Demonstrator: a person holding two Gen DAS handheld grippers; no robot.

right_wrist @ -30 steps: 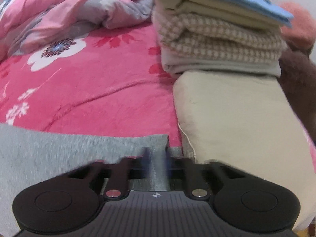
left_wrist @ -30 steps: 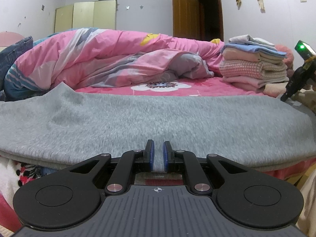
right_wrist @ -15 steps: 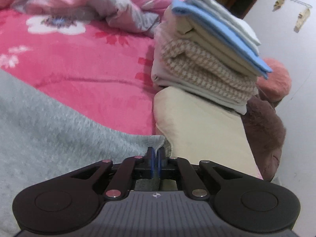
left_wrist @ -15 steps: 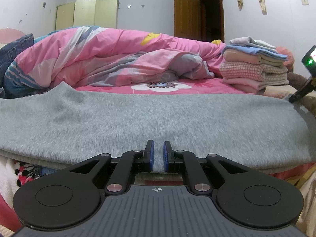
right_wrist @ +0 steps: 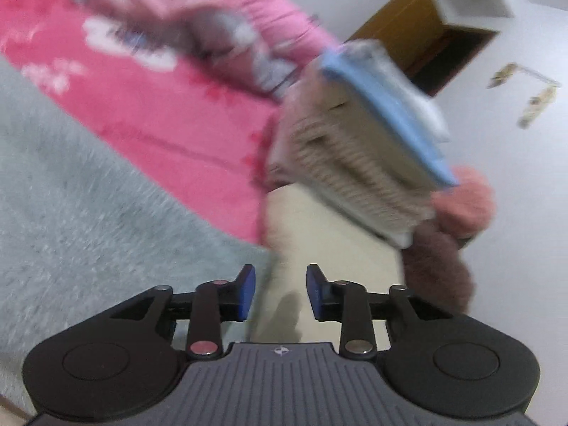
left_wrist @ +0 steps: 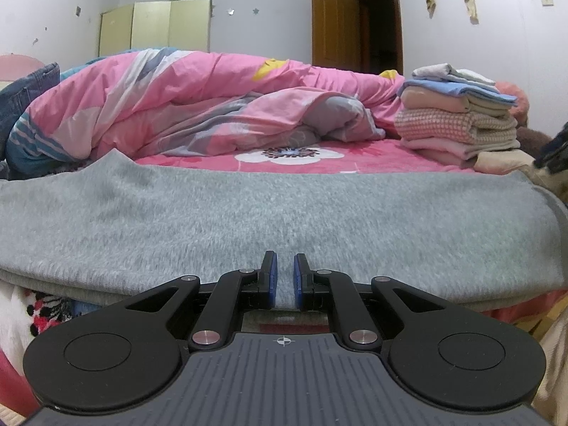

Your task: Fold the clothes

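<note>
Moved: your right gripper point(right_wrist: 280, 291) has let go, jaws apart, empty.
Left gripper point(left_wrist: 283, 279): still pinching grey sweater point(left_wrist: 269, 213) hem.
Risk: one-sided pull skews the fold at the bed edge.

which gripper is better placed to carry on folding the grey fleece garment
Left. The left gripper is pinched on the near edge of the grey fleece garment; the right gripper is open and empty beside it.

The garment point(left_wrist: 277, 209) lies under and ahead of the left fingers point(left_wrist: 269, 277); quilt point(left_wrist: 198, 106) behind it, stack point(left_wrist: 458, 120) ahead-right, seemingly on a cushion point(right_wrist: 326, 234).
</note>
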